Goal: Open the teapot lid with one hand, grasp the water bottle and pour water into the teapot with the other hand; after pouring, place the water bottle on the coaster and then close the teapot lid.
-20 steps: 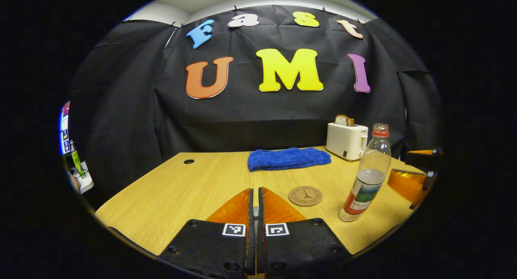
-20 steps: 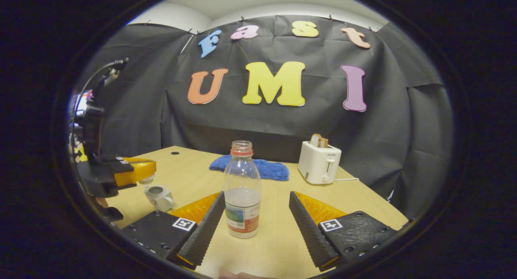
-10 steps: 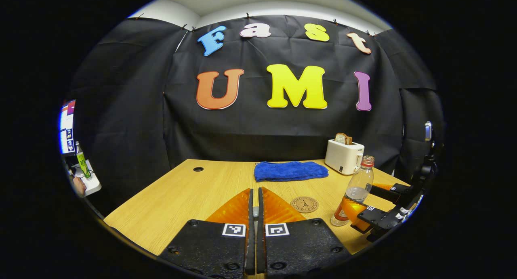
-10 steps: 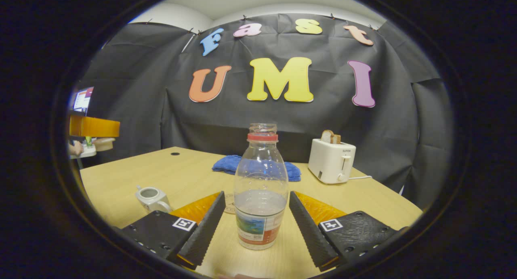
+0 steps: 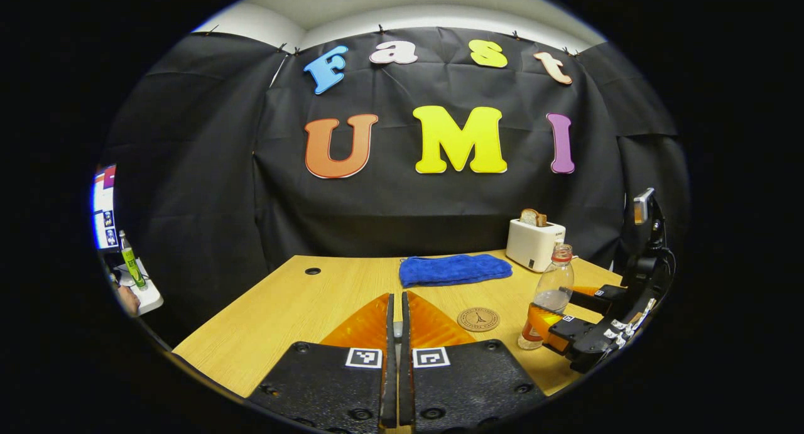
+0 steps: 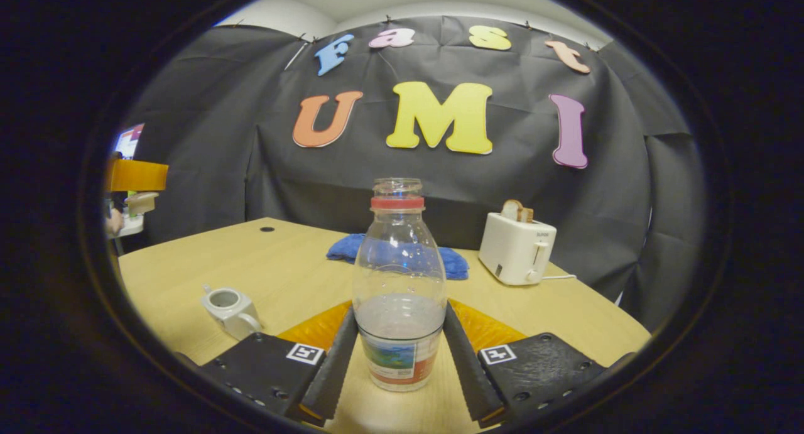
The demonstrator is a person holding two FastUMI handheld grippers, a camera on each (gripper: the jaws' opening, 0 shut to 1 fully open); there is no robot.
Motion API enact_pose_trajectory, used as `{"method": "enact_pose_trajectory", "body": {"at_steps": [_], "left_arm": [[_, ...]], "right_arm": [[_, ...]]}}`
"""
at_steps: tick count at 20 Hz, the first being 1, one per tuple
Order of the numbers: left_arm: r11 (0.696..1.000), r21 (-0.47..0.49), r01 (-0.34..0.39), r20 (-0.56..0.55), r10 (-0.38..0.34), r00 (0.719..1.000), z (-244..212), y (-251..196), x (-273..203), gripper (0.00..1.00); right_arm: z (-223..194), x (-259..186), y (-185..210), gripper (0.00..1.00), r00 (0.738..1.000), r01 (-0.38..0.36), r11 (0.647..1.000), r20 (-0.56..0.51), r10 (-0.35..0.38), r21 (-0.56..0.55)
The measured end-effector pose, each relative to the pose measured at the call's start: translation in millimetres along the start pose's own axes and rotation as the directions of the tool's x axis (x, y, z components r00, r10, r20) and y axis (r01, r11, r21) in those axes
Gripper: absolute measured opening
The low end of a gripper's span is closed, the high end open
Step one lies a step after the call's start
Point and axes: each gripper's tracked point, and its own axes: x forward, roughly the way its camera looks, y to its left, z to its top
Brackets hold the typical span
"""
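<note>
A clear water bottle (image 6: pixel 397 296), uncapped and partly full, stands on the wooden table (image 6: pixel 282 277). My right gripper (image 6: pixel 399 321) is shut on its lower body, one finger pressing each side. The same bottle (image 5: pixel 551 296) and right gripper (image 5: pixel 565 333) show at the right of the left gripper view. A small white teapot (image 6: pixel 229 308) sits lidless to the bottle's left. My left gripper (image 5: pixel 396 302) is shut; in the right gripper view it hangs high at the far left (image 6: pixel 135 176) with the pale teapot lid (image 6: pixel 143 201) under it. A round cork coaster (image 5: pixel 478 319) lies left of the bottle.
A folded blue towel (image 5: pixel 455 269) lies at the back of the table. A white toaster (image 5: pixel 534 244) with a bread slice stands at the back right. A cable hole (image 5: pixel 312 271) marks the far left of the tabletop. Black cloth walls close the booth.
My right gripper came forward around the bottle and its fingers closed on it. My left gripper rose and drew back with the lid, away from the teapot.
</note>
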Motion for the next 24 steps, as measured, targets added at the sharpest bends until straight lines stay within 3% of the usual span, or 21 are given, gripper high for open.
{"method": "enact_pose_trajectory", "body": {"at_steps": [5,8,9,13,16,18,21,24], "left_arm": [[1.0,-0.018,0.006,-0.002,-0.006,1.0,4,23,-6,0.04],[0.999,-0.036,0.015,-0.008,-0.016,1.0,4,34,-12,0.0],[0.999,-0.041,0.014,-0.007,-0.015,1.0,5,37,-13,0.04],[1.0,-0.03,0.0,-0.003,0.0,1.0,7,51,-14,0.04],[0.999,-0.027,-0.023,-0.001,0.023,1.0,9,62,-17,0.04],[0.999,-0.038,-0.024,0.007,0.024,1.0,11,66,-18,0.04],[0.998,-0.046,-0.032,0.014,0.033,0.999,13,73,-20,0.04],[0.998,-0.051,-0.043,0.017,0.044,0.999,13,78,-22,0.04]], "right_arm": [[5,-2,15,0.75,0.998,0.039,0.974,-0.03,-0.047,-0.224],[2,-1,27,0.76,0.995,0.058,0.93,-0.057,-0.085,-0.363],[1,-1,30,0.76,0.993,0.067,0.912,-0.064,-0.101,-0.404],[-2,2,39,0.76,0.985,0.089,0.846,-0.083,-0.154,-0.526],[-9,6,48,0.76,0.98,0.087,0.764,-0.082,-0.18,-0.64],[-16,9,56,0.77,0.979,0.065,0.685,-0.086,-0.184,-0.725],[-16,8,62,0.77,0.981,0.074,0.538,-0.037,-0.192,-0.84],[-19,11,63,0.77,0.98,0.085,0.453,-0.009,-0.201,-0.887]]}}
